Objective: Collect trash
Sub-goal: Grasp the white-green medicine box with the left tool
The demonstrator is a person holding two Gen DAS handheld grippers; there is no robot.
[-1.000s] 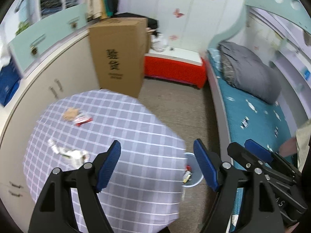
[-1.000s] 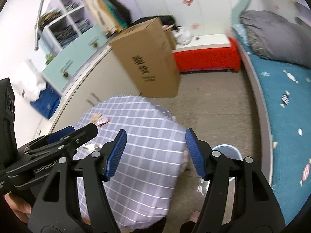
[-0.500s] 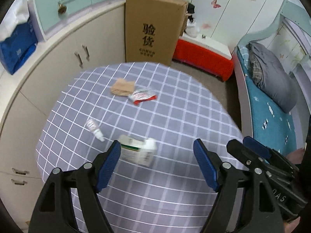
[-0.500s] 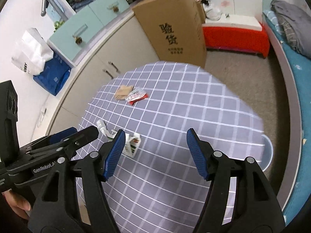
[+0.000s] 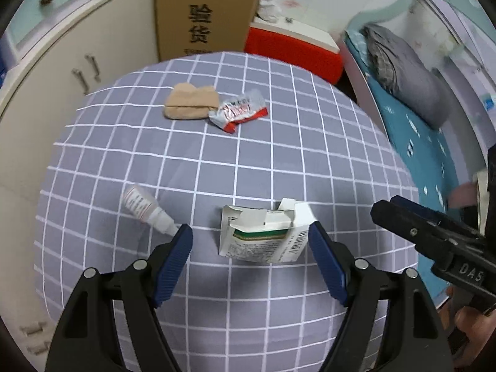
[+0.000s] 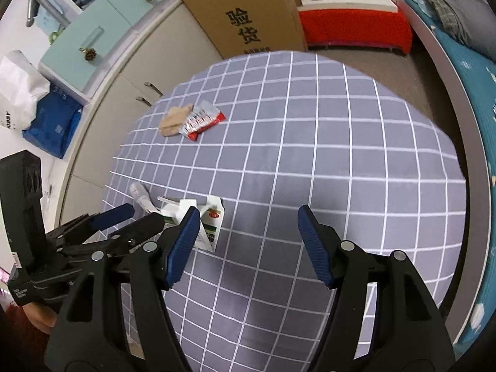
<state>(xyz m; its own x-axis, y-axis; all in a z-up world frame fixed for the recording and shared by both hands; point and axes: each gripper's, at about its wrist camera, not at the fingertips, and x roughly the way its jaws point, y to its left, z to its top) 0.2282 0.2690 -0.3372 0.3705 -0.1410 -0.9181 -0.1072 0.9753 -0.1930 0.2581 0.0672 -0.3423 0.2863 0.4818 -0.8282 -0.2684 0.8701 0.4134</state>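
The left gripper (image 5: pixel 250 241) has its jaws spread wide and empty, and the torn white-and-green carton (image 5: pixel 263 236) lies on the tabletop (image 5: pixel 279 155) in the gap between them, its right edge close against the right blue pad, its left edge apart from the left pad. Just outside the left jaw, at its tip, lies a small white dropper bottle (image 5: pixel 145 210), nozzle pointing toward that pad. Well ahead of the jaws, toward the far side of the checked cloth, a red-and-white wrapper (image 5: pixel 238 114) rests touching a crumpled tan wad (image 5: pixel 189 106) on its left. The right gripper (image 6: pixel 246 223) also has its jaws wide apart with nothing between them but bare checked cloth; the carton (image 6: pixel 208 220) sits just outside its left jaw, partly hidden by that pad, with the left gripper's fingers reaching in beside it. Beyond the tabletop stand a tall cardboard box (image 6: pixel 251 15), a red-sided bench (image 6: pixel 353 28) and pale cabinets (image 6: pixel 124 62); a bed (image 5: pixel 434 136) with a grey pillow runs along the right.
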